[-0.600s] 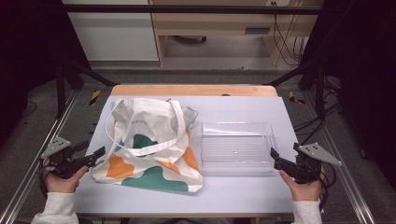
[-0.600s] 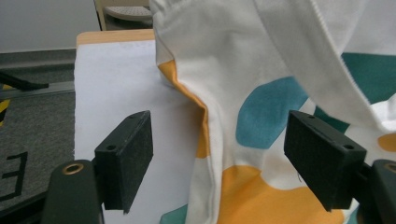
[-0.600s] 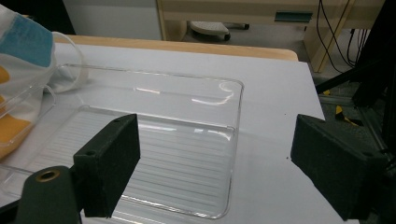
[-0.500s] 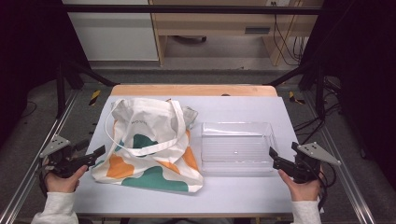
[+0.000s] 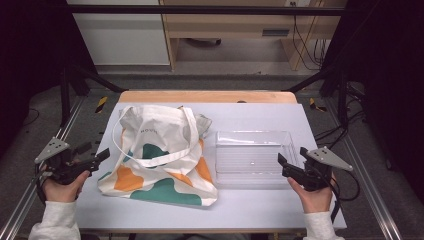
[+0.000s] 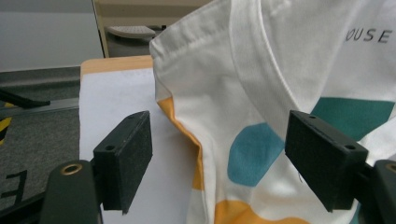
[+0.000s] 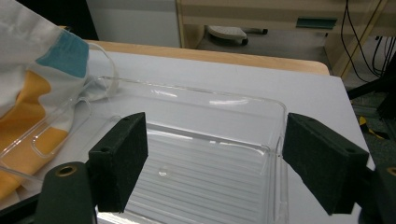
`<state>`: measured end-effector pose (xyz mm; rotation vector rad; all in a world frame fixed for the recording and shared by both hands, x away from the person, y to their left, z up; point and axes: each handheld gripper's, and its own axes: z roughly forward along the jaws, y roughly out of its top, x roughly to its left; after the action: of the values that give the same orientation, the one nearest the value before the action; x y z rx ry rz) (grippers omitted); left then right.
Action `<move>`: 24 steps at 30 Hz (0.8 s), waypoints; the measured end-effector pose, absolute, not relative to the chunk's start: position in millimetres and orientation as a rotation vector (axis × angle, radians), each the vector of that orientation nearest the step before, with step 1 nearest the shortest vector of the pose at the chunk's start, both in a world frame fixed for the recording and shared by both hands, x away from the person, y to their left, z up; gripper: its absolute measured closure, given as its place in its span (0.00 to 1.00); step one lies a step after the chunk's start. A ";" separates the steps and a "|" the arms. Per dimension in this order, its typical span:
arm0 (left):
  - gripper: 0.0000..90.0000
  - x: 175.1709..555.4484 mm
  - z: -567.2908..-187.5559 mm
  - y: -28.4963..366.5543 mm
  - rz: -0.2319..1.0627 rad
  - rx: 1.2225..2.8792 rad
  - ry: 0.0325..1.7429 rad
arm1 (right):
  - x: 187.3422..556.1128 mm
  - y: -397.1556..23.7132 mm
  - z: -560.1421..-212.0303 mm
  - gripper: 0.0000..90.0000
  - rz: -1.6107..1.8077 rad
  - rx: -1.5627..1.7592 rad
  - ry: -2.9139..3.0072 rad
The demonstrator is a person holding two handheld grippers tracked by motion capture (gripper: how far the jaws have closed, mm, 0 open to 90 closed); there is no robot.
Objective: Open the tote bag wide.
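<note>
Currently lying flat: tote bag point(image 5: 159, 155) beside clear tray point(image 5: 253, 158), holding nothing; left gripper point(image 5: 98, 157) and right gripper point(image 5: 286, 166) gaping, released.

Both our grippers held low at the near corners, jaws spread.

Our left hand point(image 5: 62, 186) grips the left gripper point(image 5: 98, 156) with its jaws parted wide, pointing inward to the right. Our right hand point(image 5: 314, 194) holds the right gripper point(image 5: 291, 159), jaws likewise wide apart, pointing inward to the left. White sleeves cover both forearms, which come up from the near edge, well apart.
</note>
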<state>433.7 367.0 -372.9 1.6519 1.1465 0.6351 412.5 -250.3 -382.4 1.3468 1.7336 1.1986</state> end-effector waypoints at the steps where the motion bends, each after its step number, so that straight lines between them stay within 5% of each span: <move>1: 0.26 435.4 -369.0 365.4 0.634 1.650 1.139 | 414.9 -245.3 -378.5 0.26 1.207 1.335 1.738; 24: 0.29 445.7 -337.4 315.0 0.657 1.651 1.014 | 436.9 -181.9 -352.7 0.33 1.331 1.243 1.811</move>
<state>445.7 315.0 -337.4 1.6509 1.0141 0.6569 436.9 -181.9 -352.7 1.2431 1.8109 1.3305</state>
